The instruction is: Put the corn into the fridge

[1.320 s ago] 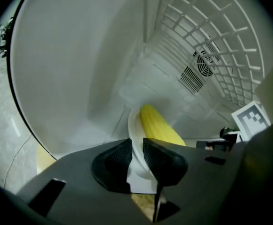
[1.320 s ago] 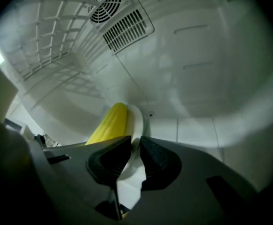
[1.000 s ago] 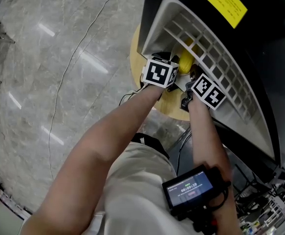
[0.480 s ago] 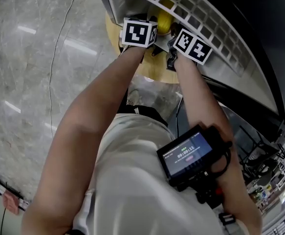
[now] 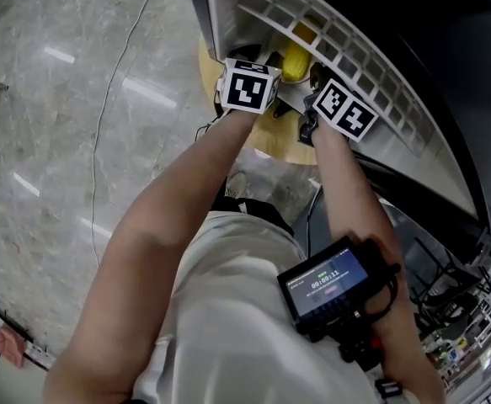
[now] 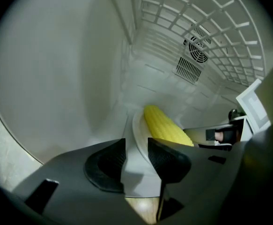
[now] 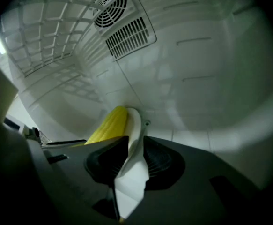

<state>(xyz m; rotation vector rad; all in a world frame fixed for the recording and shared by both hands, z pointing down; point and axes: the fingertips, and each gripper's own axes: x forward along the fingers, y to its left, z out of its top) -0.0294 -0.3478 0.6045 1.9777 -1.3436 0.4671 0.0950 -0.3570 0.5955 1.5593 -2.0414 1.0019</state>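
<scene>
Left gripper (image 6: 136, 143) jaws opening around plate (image 6: 136, 124) rim; right gripper (image 7: 135, 139) clamps it.

A test room or lab, not a lived-in kitchen

A polished, marble-patterned floor (image 5: 51, 141) mirrors strip lights, and a thin cable (image 5: 110, 116) trails loose across it. A small fridge (image 5: 220, 15) stands on a round wooden tabletop (image 5: 274, 141), its white inside showing a wire shelf (image 5: 371, 66) and a fan vent (image 6: 198, 46). Racks of gear (image 5: 472, 343) crowd the lower right corner, and a timer screen (image 5: 325, 280) is strapped to the person's forearm.
</scene>
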